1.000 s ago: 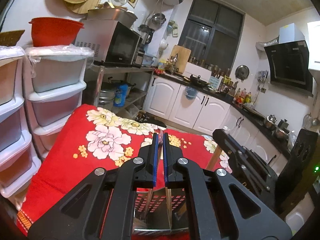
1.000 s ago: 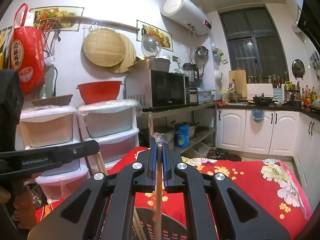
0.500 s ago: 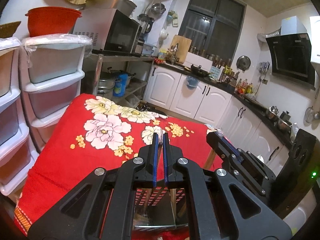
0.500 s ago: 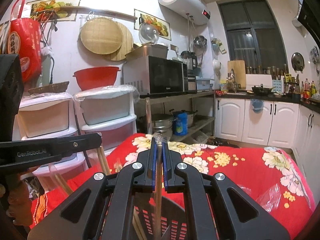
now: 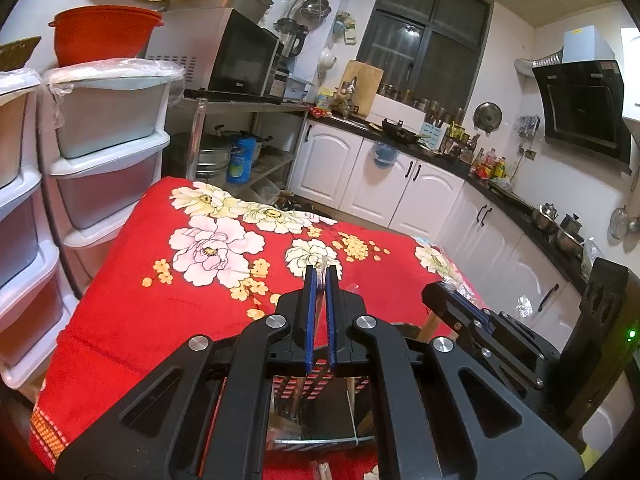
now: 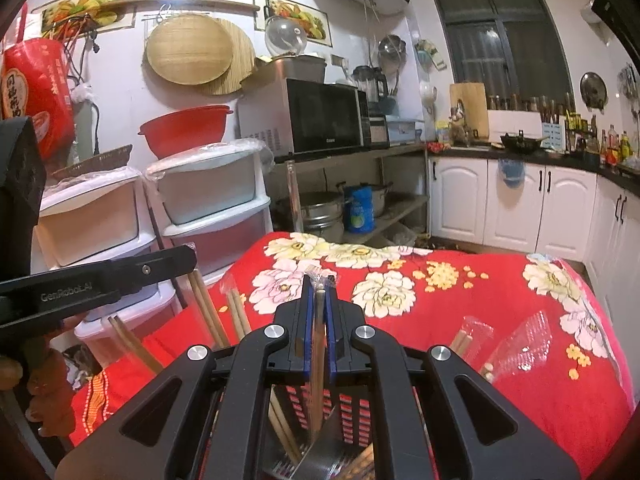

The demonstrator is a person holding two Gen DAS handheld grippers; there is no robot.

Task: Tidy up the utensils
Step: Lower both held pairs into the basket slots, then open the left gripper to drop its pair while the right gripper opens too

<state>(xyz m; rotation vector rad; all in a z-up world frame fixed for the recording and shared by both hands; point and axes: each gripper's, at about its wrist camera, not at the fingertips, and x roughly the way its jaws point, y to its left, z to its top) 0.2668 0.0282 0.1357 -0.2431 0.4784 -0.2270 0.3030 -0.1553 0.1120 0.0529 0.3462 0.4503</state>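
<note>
Step in hand: a pair of wooden chopsticks is being loaded into the perforated metal utensil holder (image 6: 316, 432) that stands on the red floral cloth (image 6: 460, 352) covering the surface.

Right hand-held gripper (image 6: 319, 286): its blue pads are closed on an upright chopstick pair (image 6: 319, 344) that wears a clear plastic sleeve, crumpled at the tip above the jaws. The sticks run down between the pads, and their lower ends sit inside the holder, among other chopsticks already leaning there. Whether they touch the holder's floor cannot be told.

Left hand-held gripper (image 5: 319, 276): its jaws are fully closed, with a scrap of clear film showing at the tips; nothing solid can be made out between the pads. In its own view it hangs directly over the same holder (image 5: 316, 412); in the right view its black body enters from the left, above more chopsticks (image 6: 208, 308) that stick up beside the cloth's edge.

Remaining work, as a judgement: two wrapped pairs (image 6: 486, 346) lie on the cloth to the right of the holder, so the sorting appears partly done.

Next move, as a judgement: the right jaws should part only once the pair is well seated, then lift straight up, so that the sleeve does not snag on the pads and drag the sticks back out.
</note>
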